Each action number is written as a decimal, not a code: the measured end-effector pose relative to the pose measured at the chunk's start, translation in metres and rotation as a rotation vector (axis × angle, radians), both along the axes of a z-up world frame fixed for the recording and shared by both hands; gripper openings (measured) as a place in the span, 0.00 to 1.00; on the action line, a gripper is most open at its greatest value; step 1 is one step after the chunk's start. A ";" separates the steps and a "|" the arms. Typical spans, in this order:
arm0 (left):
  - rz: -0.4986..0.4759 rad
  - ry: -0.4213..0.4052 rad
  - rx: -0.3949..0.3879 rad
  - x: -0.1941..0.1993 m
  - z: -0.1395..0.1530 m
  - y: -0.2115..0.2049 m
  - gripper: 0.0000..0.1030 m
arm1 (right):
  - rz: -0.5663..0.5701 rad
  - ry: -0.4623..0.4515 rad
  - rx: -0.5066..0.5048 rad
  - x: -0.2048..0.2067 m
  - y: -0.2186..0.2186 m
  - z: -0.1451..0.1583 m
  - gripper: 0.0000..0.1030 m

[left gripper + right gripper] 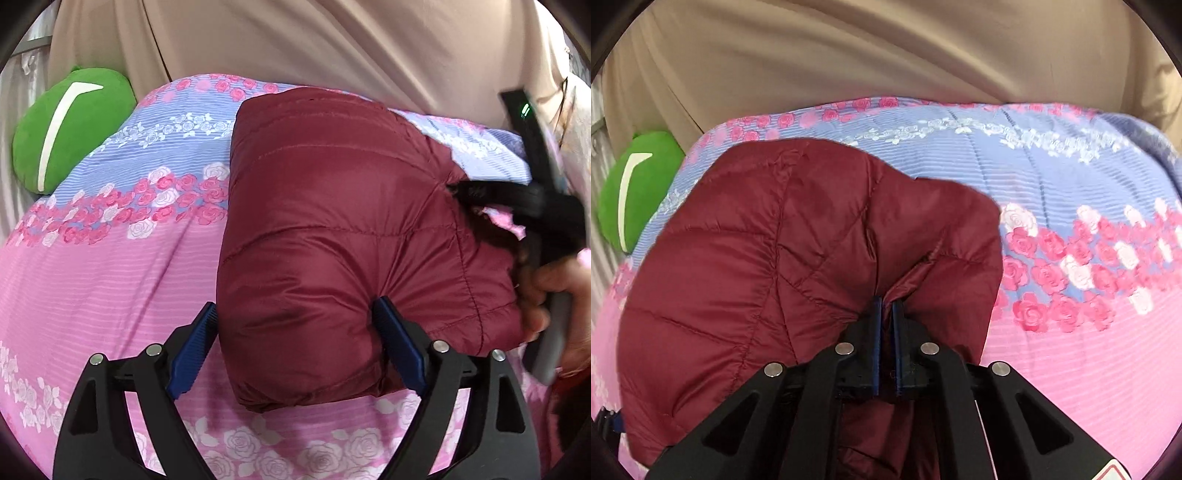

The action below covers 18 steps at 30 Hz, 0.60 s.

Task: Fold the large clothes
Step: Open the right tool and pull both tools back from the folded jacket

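Observation:
A maroon quilted puffer jacket [332,229] lies folded into a thick bundle on a pink and blue floral bedsheet [110,266]. My left gripper [295,314] is open, its blue pads straddling the near edge of the bundle. In the left wrist view the right gripper [517,199] reaches in from the right and pinches the jacket's right side, with a hand on its handle. In the right wrist view my right gripper [887,306] is shut on a fold of the jacket [775,258], which spreads out to the left over the sheet [1071,350].
A green plush cushion [70,129] sits at the bed's far left, also in the right wrist view [635,188]. A beige curtain [295,44] hangs behind the bed. Bare sheet lies left of the jacket and to its right.

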State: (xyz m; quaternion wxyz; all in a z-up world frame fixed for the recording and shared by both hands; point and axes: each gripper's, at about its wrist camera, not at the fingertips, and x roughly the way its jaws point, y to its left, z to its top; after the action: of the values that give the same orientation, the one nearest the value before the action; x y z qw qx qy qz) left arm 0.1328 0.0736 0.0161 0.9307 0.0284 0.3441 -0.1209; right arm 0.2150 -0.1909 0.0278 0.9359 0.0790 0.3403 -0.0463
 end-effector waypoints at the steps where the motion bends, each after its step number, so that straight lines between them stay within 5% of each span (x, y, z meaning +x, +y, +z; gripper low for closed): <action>1: 0.006 0.005 -0.002 0.000 -0.001 0.001 0.81 | -0.012 -0.010 0.006 -0.005 0.000 0.006 0.05; 8: 0.019 0.000 0.000 -0.001 0.002 0.002 0.81 | 0.109 -0.138 0.021 -0.105 0.017 0.051 0.09; 14: 0.023 -0.007 0.007 -0.003 0.002 0.001 0.81 | 0.113 -0.010 -0.098 -0.104 0.034 -0.002 0.04; 18: 0.026 -0.021 0.012 -0.006 0.001 -0.001 0.82 | 0.095 0.026 -0.021 -0.092 0.017 -0.024 0.00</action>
State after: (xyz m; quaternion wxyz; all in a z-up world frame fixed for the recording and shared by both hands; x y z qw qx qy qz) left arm 0.1266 0.0729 0.0175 0.9355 0.0308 0.3355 -0.1066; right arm 0.1229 -0.1741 0.0042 0.9334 0.0521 0.3551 -0.0062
